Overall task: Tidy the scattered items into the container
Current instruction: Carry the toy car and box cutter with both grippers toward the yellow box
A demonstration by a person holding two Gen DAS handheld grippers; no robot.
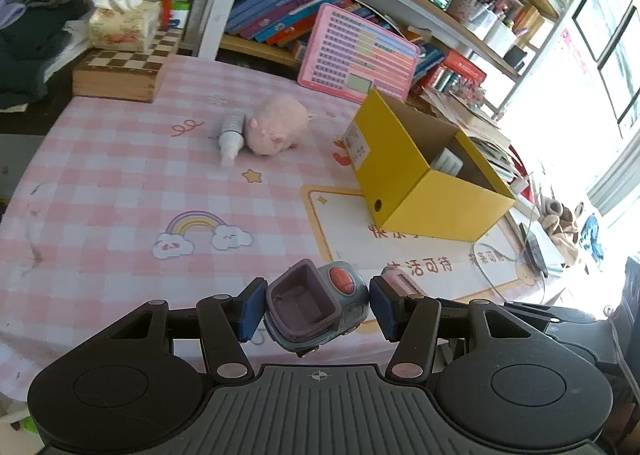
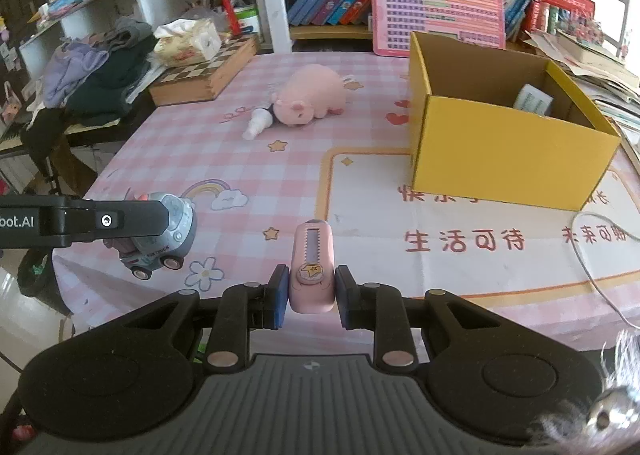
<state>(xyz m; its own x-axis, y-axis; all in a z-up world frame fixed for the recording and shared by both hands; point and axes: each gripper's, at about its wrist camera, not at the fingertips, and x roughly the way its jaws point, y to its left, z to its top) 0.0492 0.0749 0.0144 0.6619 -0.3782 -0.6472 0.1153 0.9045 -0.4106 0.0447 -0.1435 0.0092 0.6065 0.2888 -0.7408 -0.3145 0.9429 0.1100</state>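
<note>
Our left gripper (image 1: 314, 305) clamps a grey toy truck (image 1: 316, 307). Our right gripper (image 2: 311, 295) pinches a pink utility knife (image 2: 313, 267), near the yellow box (image 2: 500, 143).

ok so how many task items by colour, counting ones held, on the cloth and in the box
pink: 2 – plush pig, utility knife in the right gripper
grey: 1 – toy truck in the left gripper
white: 2 – small bottle beside the pig, item in the yellow box
total: 5

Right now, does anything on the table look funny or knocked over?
Yes. The small white bottle lies on its side against the pink plush pig, which lies flopped on the checked cloth. The yellow box stands upright, and nothing looks spilled.
</note>
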